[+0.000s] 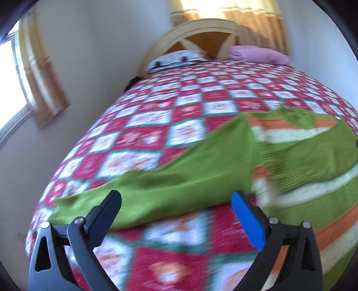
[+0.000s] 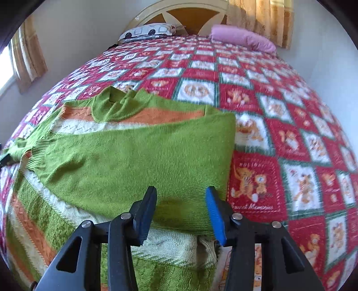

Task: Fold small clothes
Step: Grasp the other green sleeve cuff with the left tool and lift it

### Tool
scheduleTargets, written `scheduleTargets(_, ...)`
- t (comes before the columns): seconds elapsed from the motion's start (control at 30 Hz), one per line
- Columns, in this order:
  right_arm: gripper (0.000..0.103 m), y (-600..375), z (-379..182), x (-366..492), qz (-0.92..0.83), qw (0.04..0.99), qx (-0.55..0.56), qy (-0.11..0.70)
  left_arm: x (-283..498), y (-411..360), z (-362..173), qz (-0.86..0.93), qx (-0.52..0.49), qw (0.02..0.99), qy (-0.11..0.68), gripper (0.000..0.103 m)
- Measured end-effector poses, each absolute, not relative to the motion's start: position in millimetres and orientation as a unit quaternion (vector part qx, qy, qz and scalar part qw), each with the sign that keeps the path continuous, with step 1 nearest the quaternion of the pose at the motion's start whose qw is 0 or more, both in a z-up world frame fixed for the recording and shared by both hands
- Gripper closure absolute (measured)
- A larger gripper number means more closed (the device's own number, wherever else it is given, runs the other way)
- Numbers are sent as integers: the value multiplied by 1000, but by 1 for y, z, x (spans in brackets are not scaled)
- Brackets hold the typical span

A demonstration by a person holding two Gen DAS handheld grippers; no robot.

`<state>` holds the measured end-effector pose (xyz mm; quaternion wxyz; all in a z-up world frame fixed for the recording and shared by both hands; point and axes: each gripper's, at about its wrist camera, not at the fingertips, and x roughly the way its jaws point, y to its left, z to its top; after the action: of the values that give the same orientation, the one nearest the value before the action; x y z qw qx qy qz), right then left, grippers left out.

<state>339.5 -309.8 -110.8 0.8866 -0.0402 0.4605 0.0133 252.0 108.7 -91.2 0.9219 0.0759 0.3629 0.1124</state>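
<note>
**Green sweater on the bed, one sleeve folded in, both grippers empty**

From my left wrist camera I see the left gripper [image 1: 176,209] with its jaws spread wide and nothing between them. It hangs above the near edge of the bed [image 1: 156,125], over the outstretched left sleeve [image 1: 170,185] of the sweater [image 1: 313,156]. That sleeve lies flat on the quilt [image 1: 197,105], running out from the sweater's body toward the left side of the picture, its cuff near the bed's edge. The picture is smeared, so I cannot tell finer detail of the cloth.

From my right wrist camera the right gripper [image 2: 181,209] stands about half open, and no cloth is pinched between its jaws. The pads sit just above the lower edge of the right sleeve [image 2: 138,161], which is folded across the sweater's [image 2: 67,223] front and covers much of the orange and cream stripes. I cannot tell whether the pads touch the knit. The collar [image 2: 116,105] points toward the headboard [image 2: 179,13].

The sweater lies front-up on the red and white checked quilt [image 2: 279,134], close to the near edge of the bed [image 2: 302,67]. At the far end rest a patterned pillow [image 2: 147,31] and a pink pillow [image 2: 241,38], well apart from the sweater.
</note>
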Motion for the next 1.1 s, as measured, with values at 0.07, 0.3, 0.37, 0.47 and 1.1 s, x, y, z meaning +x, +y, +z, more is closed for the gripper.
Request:
scheduleTargets(0.07, 52, -298, -105, 343, 29, 893, -50, 446, 240, 137, -92, 145, 68, 918, 362, 0)
scheduleTargets(0.3, 49, -313, -138, 364, 5, 876, -30, 481, 209, 219, -107, 232, 39, 891, 387, 0)
scheduleTargets(0.37, 48, -306, -138, 359, 1, 878, -54, 475, 200, 238, -111, 255, 40, 885, 388, 0)
scheduleTargets(0.47, 47, -304, -139, 353, -1, 883, -65, 465, 189, 271, -115, 285, 4, 874, 393, 0)
scheduleTargets(1.1, 20, -312, -146, 349, -42, 889, -50, 453, 213, 338, -143, 282, -220, 845, 397, 38)
